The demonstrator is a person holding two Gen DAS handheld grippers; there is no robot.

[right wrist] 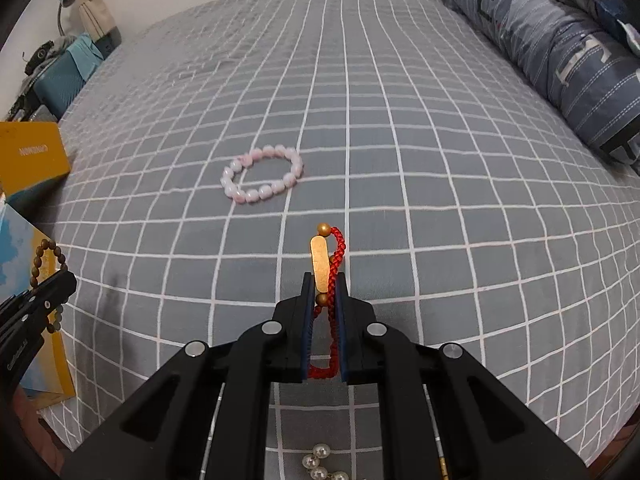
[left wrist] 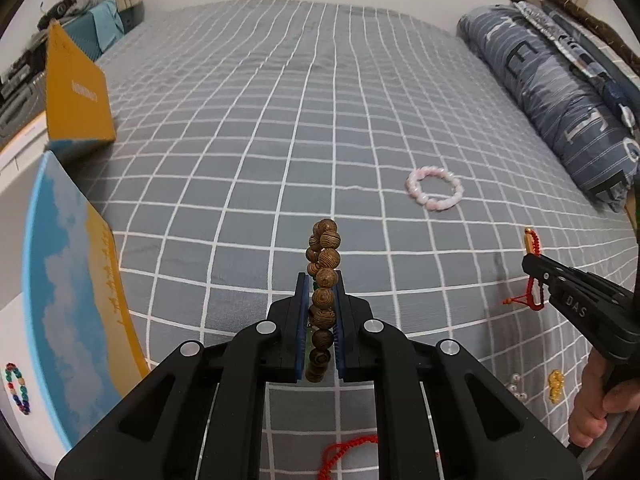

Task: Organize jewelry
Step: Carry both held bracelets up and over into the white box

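Both grippers clamped on bracelets above the grey checked bed

The left gripper (left wrist: 320, 280) pinches a wooden bead bracelet (left wrist: 323, 276) between its pads, near the blue-and-yellow box (left wrist: 80, 280) at the left edge; the right gripper (right wrist: 324, 280) is clamped on a red cord bracelet (right wrist: 334, 264) with a gold bar. A pink bead bracelet (right wrist: 262, 179) lies farther out on the bed (right wrist: 400, 120), a pearl strand (right wrist: 318, 466) at the near edge

Left wrist view peering steeply down past its own left gripper (left wrist: 322, 280), close over the checked bedspread (left wrist: 248, 128), right wrist view likewise behind the right gripper (right wrist: 324, 280), both sharing the pink bead bracelet (left wrist: 435, 188) ahead.
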